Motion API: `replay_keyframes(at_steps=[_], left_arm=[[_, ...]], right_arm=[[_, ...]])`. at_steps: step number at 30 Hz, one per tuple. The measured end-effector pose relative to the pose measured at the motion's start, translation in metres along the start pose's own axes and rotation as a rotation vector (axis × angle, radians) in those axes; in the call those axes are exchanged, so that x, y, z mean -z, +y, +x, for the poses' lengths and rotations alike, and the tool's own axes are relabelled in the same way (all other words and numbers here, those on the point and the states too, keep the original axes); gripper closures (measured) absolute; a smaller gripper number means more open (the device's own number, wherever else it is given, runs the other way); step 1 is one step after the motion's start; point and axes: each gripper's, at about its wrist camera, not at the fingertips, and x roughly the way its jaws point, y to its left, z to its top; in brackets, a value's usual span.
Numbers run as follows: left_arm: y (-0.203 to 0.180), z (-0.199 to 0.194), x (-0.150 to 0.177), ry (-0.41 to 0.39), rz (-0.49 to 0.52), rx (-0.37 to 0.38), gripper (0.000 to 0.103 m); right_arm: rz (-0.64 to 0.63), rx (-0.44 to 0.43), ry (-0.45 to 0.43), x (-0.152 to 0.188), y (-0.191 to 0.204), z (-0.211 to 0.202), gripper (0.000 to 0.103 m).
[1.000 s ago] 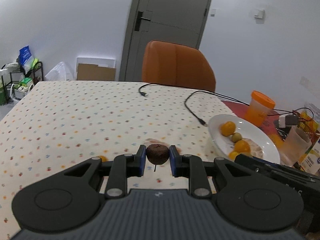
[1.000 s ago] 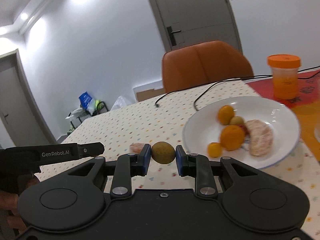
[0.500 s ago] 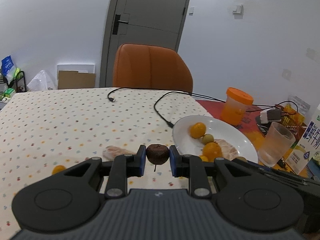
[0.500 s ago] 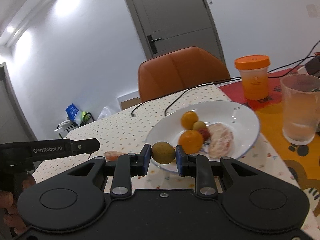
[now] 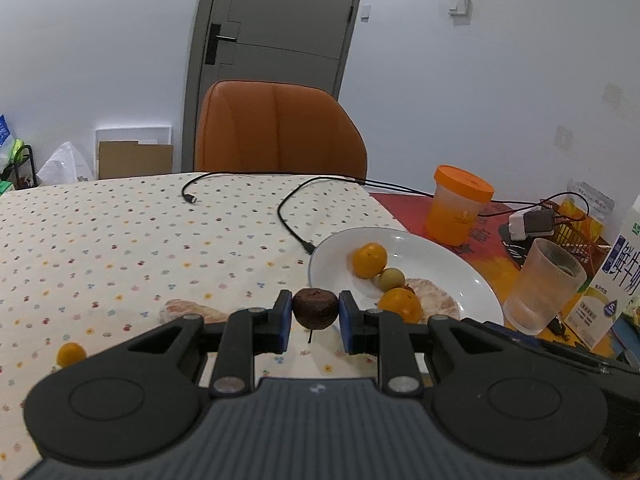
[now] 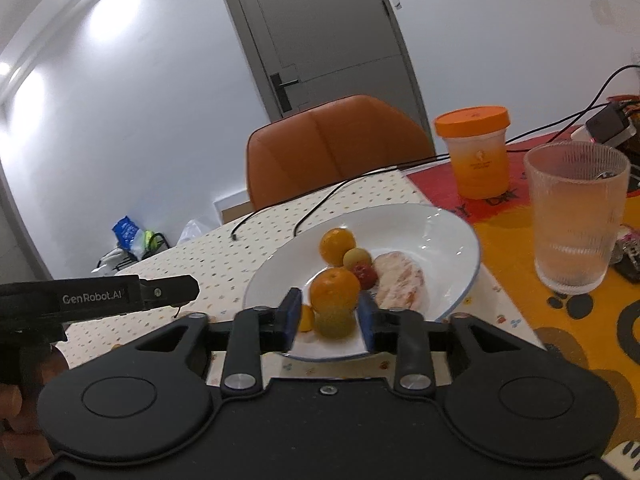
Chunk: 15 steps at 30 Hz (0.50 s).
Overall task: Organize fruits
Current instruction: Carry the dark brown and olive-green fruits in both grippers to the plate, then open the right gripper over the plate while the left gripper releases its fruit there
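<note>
My left gripper (image 5: pixel 315 314) is shut on a dark brown wrinkled fruit (image 5: pixel 315 307), held above the dotted tablecloth just left of the white plate (image 5: pixel 440 248). My right gripper (image 6: pixel 330 320) stands open over the near rim of the plate (image 6: pixel 440 232). A blurred green fruit (image 6: pixel 336 322) sits loose between the pads, with a gap on its left. On the plate lie two oranges (image 6: pixel 336 290), a small green fruit (image 6: pixel 356 258), a red fruit (image 6: pixel 366 274) and a peeled citrus piece (image 6: pixel 400 276).
A peeled segment (image 5: pixel 188 308) and a small orange fruit (image 5: pixel 71 354) lie on the cloth. A ribbed glass (image 6: pixel 576 220), an orange-lidded jar (image 6: pixel 476 152), a milk carton (image 5: pixel 616 280) and cables (image 5: pixel 288 208) crowd the right. An orange chair (image 5: pixel 276 132) stands behind.
The right gripper moved over the plate and its fingers spread, letting go of the green fruit. The left gripper swung right toward the plate, still holding the brown fruit.
</note>
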Motion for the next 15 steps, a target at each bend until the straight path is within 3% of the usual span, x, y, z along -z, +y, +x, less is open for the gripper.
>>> replay_keyframes(at_steps=[15], left_arm=[[-0.022, 0.027, -0.011, 0.008, 0.028, -0.001, 0.08]], right_arm=[[0.066, 0.017, -0.045, -0.001, -0.029, -0.022, 0.065]])
